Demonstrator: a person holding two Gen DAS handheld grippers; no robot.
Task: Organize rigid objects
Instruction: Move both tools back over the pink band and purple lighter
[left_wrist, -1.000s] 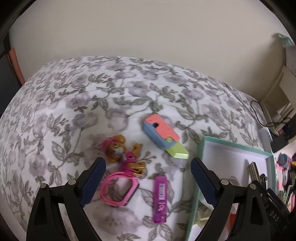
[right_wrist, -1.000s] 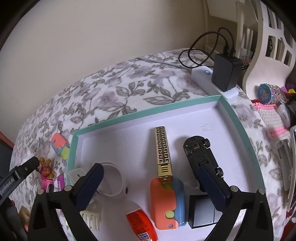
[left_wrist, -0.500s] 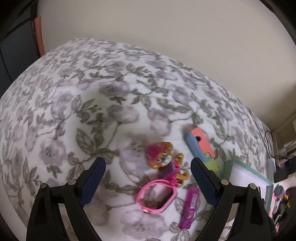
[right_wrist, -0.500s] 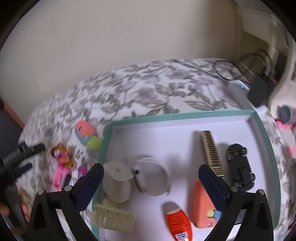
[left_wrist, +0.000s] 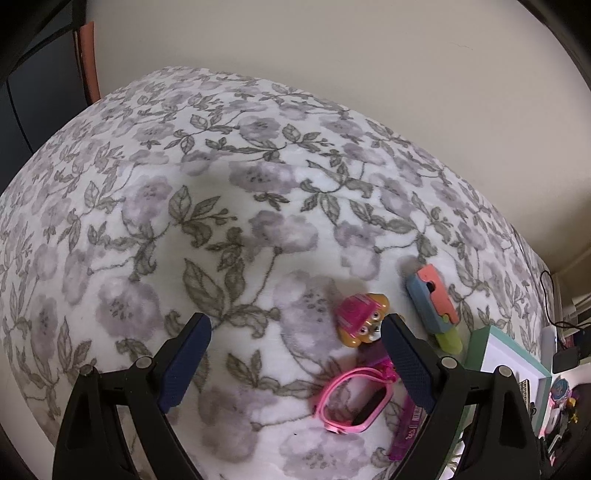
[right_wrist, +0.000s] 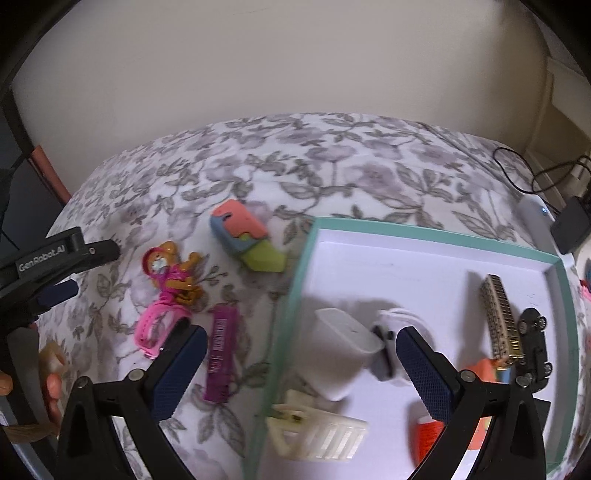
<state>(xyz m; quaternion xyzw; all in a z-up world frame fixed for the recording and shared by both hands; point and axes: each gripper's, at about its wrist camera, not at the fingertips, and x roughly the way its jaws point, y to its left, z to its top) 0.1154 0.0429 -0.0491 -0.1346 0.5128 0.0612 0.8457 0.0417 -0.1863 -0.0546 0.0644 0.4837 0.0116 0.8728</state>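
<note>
Your left gripper (left_wrist: 295, 354) hangs over the floral bedspread (left_wrist: 221, 206) with its jaws spread wide and nothing between them. Its right finger partly covers the toy pup figure (left_wrist: 360, 319), and the pink watch (left_wrist: 351, 400) lies just below that. The purple stick (left_wrist: 406, 430) sits beside the watch, toward the teal-rimmed tray (left_wrist: 476, 347). The pastel block toy (left_wrist: 434, 306) lies near the tray's far left corner.

Your right gripper (right_wrist: 299, 369) is likewise spread and empty, straddling the tray's left rim (right_wrist: 291, 302). Inside the tray, a white box (right_wrist: 341, 354) and a cream hair clip (right_wrist: 317, 432) sit by the left edge. The gold bar (right_wrist: 500, 317) and black toy car (right_wrist: 535, 347) lie touching near the right edge.
</note>
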